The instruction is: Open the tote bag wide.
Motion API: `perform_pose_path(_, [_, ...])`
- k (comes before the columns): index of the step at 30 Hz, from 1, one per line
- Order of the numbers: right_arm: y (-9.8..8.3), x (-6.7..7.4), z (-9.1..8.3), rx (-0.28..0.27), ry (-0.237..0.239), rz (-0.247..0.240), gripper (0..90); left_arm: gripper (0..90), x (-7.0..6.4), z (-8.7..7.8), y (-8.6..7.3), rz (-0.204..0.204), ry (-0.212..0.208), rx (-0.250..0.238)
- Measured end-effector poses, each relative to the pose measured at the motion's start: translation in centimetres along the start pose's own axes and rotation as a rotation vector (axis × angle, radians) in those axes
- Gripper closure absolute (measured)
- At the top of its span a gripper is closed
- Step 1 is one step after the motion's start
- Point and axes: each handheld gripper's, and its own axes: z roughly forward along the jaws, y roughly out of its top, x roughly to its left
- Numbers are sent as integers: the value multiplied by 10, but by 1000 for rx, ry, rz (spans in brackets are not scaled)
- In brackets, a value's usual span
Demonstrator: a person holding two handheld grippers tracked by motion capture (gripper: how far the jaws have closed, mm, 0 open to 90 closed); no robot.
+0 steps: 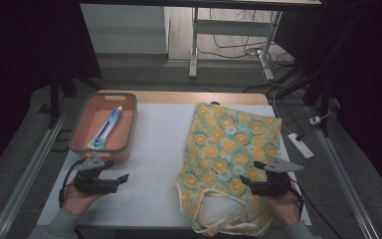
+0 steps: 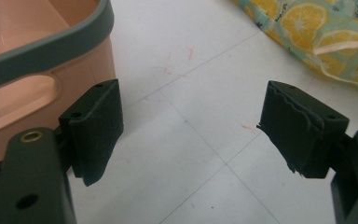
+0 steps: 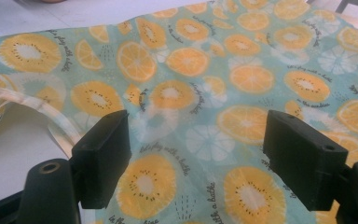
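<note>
A fabric bag [image 1: 229,149] printed with orange slices on pale green lies flat on the right half of the white table, handles [image 1: 219,211] toward me. My right gripper [image 1: 246,183] hovers over the bag's near right part, open, with the print [image 3: 191,116] showing between its jaws. An orange-pink bin [image 1: 103,127] with a grey rim stands at the left and holds a toothpaste tube [image 1: 107,129]. My left gripper [image 1: 122,178] is just in front of the bin, open over bare table [image 2: 191,130]. The bin's wall [image 2: 74,60] is beside its left jaw.
A white power strip [image 1: 300,144] lies on the floor off the table's right edge. Metal rails run along both sides of the table. A desk frame and cables stand beyond the far edge. Bare white tabletop [image 1: 159,144] lies between bin and bag.
</note>
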Motion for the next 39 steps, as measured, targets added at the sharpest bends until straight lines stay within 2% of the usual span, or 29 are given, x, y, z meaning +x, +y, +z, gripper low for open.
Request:
perform_pose_path(3, [0, 0, 0, -11, 4, -7, 239, 214, 0, 1, 2, -1, 1, -2])
perform_pose_path(12, [-1, 0, 4, 2, 0, -4, 247, 216, 1, -1, -2, -3, -6, -5])
perform_pose_path(18, [0, 1, -2, -1, -12, 5, 249, 216, 2, -4, -3, -22, -14, -14])
perform_pose_path(29, [-2, -2, -4, 10, -24, 3, 251, 220, 2, -2, -4, -14, -8, -3])
perform_pose_path(34, [5, -2, -3, 36, -21, -16, 250, 220, 2, -1, -6, -10, -7, 10])
perform_pose_path(39, [22, 2, -3, 76, -3, -46, 250, 220, 2, -1, -5, -10, -9, 12])
